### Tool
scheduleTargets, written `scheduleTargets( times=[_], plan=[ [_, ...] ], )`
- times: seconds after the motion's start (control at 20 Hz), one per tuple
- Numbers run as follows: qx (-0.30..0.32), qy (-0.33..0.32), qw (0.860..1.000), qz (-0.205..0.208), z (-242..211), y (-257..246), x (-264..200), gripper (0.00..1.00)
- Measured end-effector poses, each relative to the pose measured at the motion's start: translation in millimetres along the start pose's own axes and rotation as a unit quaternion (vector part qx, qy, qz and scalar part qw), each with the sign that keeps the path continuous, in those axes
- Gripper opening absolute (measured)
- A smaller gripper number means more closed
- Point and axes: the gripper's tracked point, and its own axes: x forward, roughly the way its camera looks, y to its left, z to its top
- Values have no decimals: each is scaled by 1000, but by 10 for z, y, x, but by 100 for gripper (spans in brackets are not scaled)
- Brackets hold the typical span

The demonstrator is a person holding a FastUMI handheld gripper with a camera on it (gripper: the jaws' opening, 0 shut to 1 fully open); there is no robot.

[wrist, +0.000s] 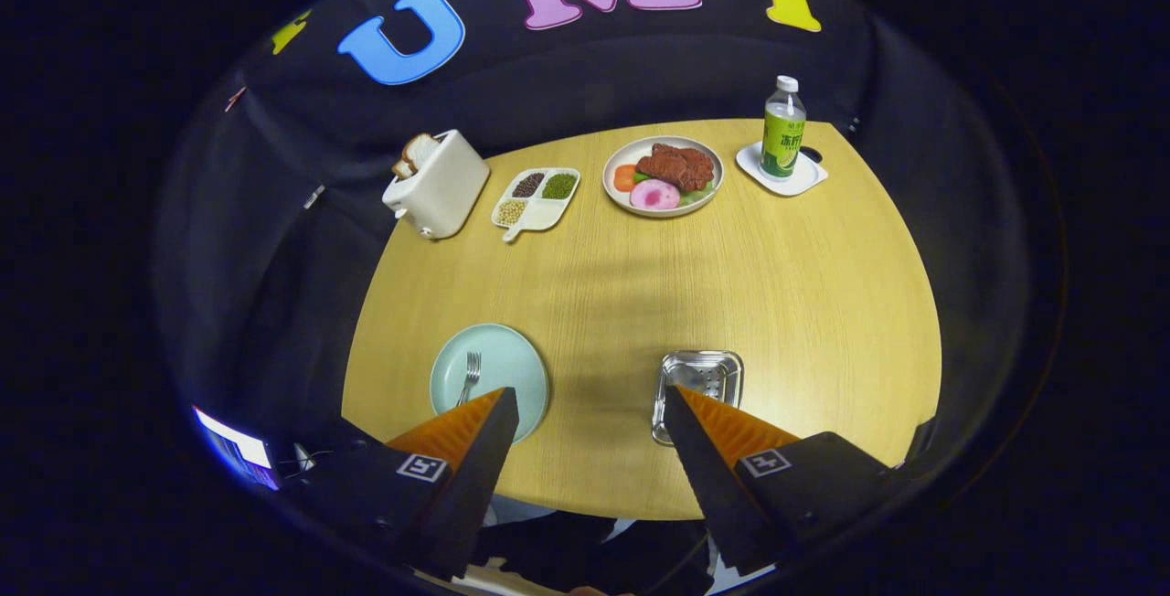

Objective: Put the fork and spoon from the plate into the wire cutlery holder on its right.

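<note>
A pale green plate [489, 369] lies near the table's front edge, partly covered by my left finger. A metal fork [470, 377] rests on it, tines pointing away; its handle runs under the left fingertip. I cannot make out a spoon. The shiny metal cutlery holder [701, 377] stands to the plate's right, its near part hidden behind my right finger. My gripper [590, 395] hovers high above the table, open wide, with bare tabletop between the fingertips and nothing held.
At the far side of the round wooden table [640, 285] stand a white toaster [439, 183] with bread, a divided dish of beans [536, 197], a plate of food [663, 175] and a green bottle [783, 130] on a white coaster.
</note>
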Motion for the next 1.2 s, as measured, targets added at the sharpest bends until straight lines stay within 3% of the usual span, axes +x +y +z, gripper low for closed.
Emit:
scheduleTargets(
  times=[0.3, 0.75, 1.2],
  plan=[
    [4, -30, 999, 24, -136, 616, 246, 99],
    [-53, 49, 997, 29, -910, 1387, 927, 99],
    [-80, 133, 988, -12, -1387, 1587, 1636, 99]
  ],
)
